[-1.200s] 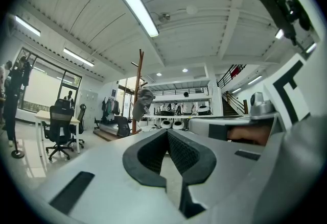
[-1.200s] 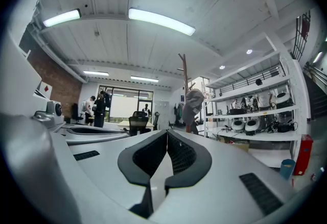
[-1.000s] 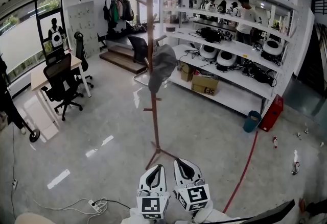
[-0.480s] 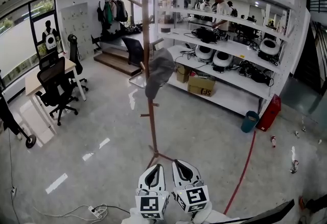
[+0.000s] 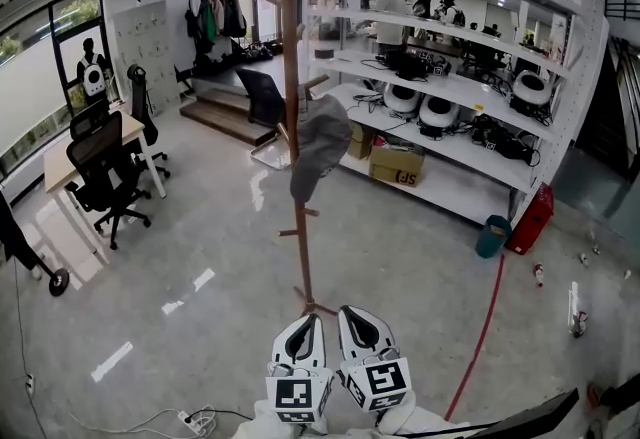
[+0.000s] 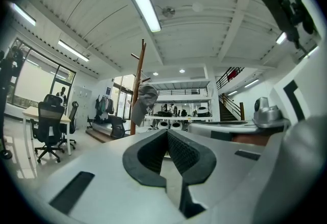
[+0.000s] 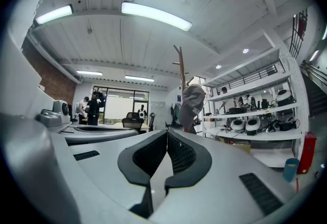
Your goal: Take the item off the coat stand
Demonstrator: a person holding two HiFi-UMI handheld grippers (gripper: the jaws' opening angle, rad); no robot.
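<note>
A tall wooden coat stand [image 5: 292,77] rises from the glossy floor straight ahead. A grey cap [image 5: 320,142] hangs from one of its pegs at mid height. My left gripper [image 5: 305,319] and right gripper [image 5: 352,312] sit side by side at the bottom of the head view, just short of the stand's feet, both pointing level and both shut on nothing. In the left gripper view the cap [image 6: 143,103] shows beyond the closed left gripper [image 6: 167,132], up and to the left. In the right gripper view the cap [image 7: 192,105] hangs up and to the right of the right gripper [image 7: 167,132].
White shelving [image 5: 470,87] with gear and cardboard boxes runs along the right, with people [image 5: 388,12] behind it. A desk [image 5: 70,152] and office chair [image 5: 100,167] stand at left. A teal bin [image 5: 491,237], a red box [image 5: 530,219], a red floor line [image 5: 480,327] and a power strip [image 5: 190,417] are nearby.
The stand and cap have come nearer in the head view, its feet now close to both grippers. The grippers stay shut side by side. A person behind the shelves walked left.
</note>
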